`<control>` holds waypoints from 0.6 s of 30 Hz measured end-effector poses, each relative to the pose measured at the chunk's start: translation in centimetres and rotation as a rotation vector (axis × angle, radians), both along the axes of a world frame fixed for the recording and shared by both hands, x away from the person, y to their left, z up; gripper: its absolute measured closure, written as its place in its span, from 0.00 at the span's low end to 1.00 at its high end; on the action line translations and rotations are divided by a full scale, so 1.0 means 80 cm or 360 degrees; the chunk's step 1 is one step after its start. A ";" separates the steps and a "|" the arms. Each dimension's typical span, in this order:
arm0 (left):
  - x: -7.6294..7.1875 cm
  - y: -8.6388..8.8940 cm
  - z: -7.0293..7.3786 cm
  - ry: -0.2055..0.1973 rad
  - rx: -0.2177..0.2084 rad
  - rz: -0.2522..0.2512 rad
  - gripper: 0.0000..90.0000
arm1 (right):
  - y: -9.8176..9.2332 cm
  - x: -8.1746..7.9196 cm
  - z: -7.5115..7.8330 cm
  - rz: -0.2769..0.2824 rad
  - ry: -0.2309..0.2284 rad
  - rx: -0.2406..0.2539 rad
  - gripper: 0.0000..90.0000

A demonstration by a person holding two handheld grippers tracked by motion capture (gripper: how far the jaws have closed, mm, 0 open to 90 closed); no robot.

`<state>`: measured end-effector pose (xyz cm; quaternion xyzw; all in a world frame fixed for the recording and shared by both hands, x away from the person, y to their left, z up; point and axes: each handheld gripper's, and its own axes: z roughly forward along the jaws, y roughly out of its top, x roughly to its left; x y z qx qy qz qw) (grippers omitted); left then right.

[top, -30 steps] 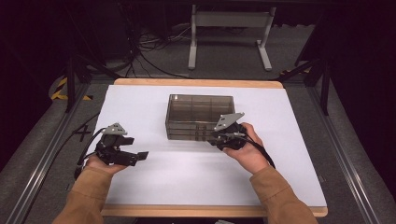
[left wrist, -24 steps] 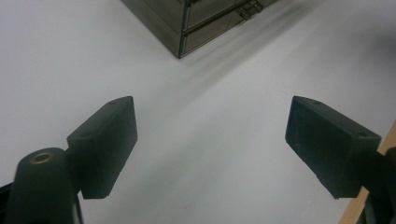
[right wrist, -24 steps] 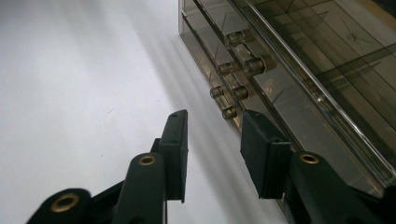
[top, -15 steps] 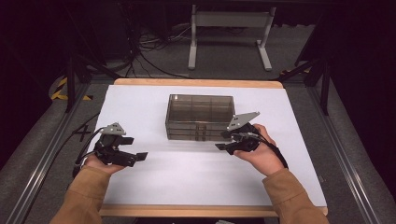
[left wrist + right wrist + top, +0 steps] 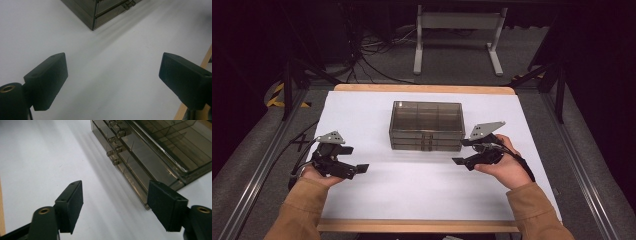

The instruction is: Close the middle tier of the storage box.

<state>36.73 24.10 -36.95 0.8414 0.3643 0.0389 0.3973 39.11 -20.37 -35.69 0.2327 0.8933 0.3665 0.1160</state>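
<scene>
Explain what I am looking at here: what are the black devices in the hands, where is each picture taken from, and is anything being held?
A person sits at a white table and holds a two-jaw tool in each hand. The high view looks down from above the person: the left tool is at its left, the right tool at its right. The other two pictures come from small cameras riding on the tools, each looking along its own two black jaws.

On the table stands a smoky transparent drawer box with small knobs on its front and divided compartments on top. It shows in the left gripper view and in the right gripper view too.

Nothing is held. Both pairs of jaws have just been opening and stand wide apart with only bare table between them, short of the box.
</scene>
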 end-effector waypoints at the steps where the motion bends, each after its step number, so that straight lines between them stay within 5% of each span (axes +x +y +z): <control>1: 0.000 0.000 0.000 -0.0003 0.0003 0.0000 0.09 | -0.003 -0.001 -0.001 -0.0007 0.0003 -0.0001 0.32; 18: 0.002 0.013 -0.003 0.0000 0.0023 0.0016 0.05 | -0.062 -0.014 -0.014 -0.0154 -0.0006 -0.0007 0.30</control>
